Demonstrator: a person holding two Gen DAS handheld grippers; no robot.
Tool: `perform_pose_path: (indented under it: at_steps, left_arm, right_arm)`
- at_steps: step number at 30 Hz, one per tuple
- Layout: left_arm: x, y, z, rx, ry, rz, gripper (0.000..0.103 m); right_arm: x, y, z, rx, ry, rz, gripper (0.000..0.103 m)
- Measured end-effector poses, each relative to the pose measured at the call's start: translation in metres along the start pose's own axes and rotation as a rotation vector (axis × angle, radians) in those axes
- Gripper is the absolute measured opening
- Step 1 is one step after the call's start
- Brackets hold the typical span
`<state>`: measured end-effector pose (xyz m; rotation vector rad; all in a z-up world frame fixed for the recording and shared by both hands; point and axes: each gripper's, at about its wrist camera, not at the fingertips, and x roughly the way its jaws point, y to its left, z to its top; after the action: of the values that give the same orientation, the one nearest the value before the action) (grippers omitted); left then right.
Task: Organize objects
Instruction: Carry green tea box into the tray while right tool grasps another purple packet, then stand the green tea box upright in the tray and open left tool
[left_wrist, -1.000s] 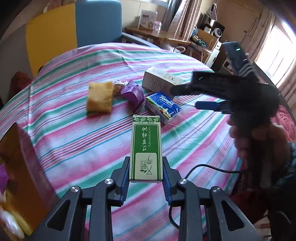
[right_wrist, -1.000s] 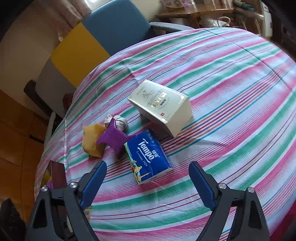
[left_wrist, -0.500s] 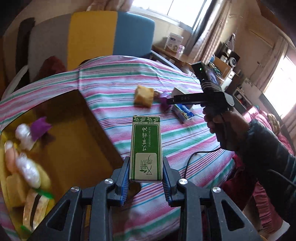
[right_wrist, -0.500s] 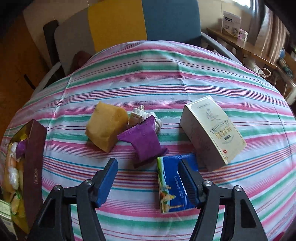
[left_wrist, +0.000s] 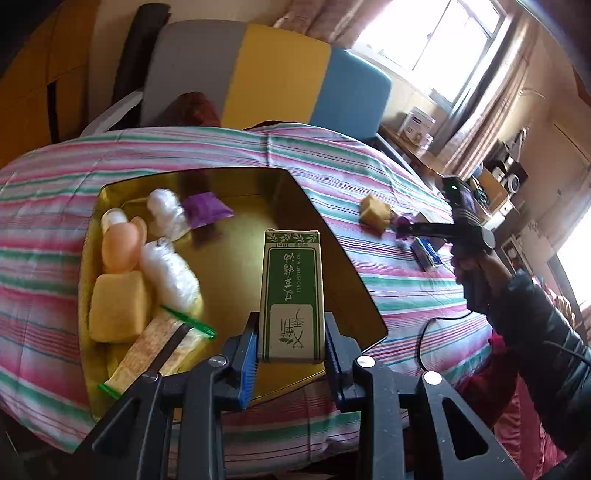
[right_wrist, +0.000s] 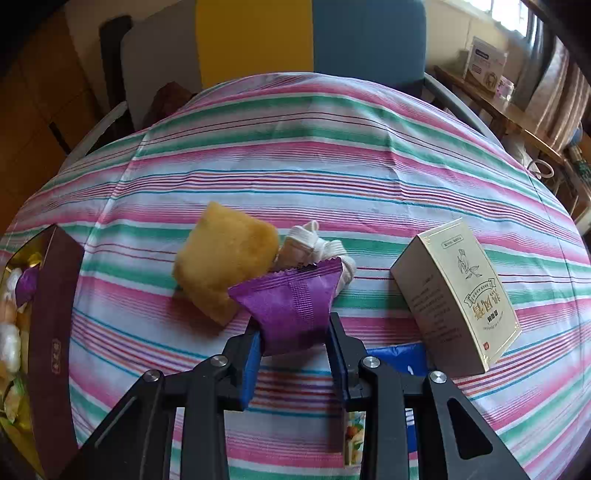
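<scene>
Over the gold-lined tin, the left claw hangs clenched on a green essential-oil box, which stands upright between the blue pads, above the tin's bare floor. Toward the tin's left wall lie the things already sorted: two white wrapped sweets, a purple sachet, a peach-coloured piece, a yellow sponge cake and a long cracker packet.

Away from the tin, out on the striped counter, the right claw has just been closing, and now its pads press the lower end of a purple snack sachet, which seems still to rest on the cloth. Just beyond that sachet, farther from the tin, sit a second yellow sponge cake and a small white bundle; a cream-and-gold carton stands furthest out, and a blue tissue pack lies half hidden under the claw.

My reading is that the job is somewhat past halfway: six items are in, one is poised to drop, one is newly gripped, and four remain on the counter.
</scene>
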<state>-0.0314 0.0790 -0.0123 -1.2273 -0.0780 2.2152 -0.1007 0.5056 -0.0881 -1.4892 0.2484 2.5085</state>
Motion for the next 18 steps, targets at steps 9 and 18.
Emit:
perform_pose_path:
  at_steps: [9, 18]
  left_arm:
    - [-0.01, 0.027, -0.011, -0.102, -0.03, 0.017, 0.03]
    - [0.012, 0.03, 0.009, -0.145, -0.022, 0.05, 0.03]
  right_arm:
    - [-0.032, 0.048, -0.052, -0.13, -0.015, 0.105, 0.033]
    - [-0.027, 0.056, -0.056, -0.168, -0.016, 0.101, 0.033]
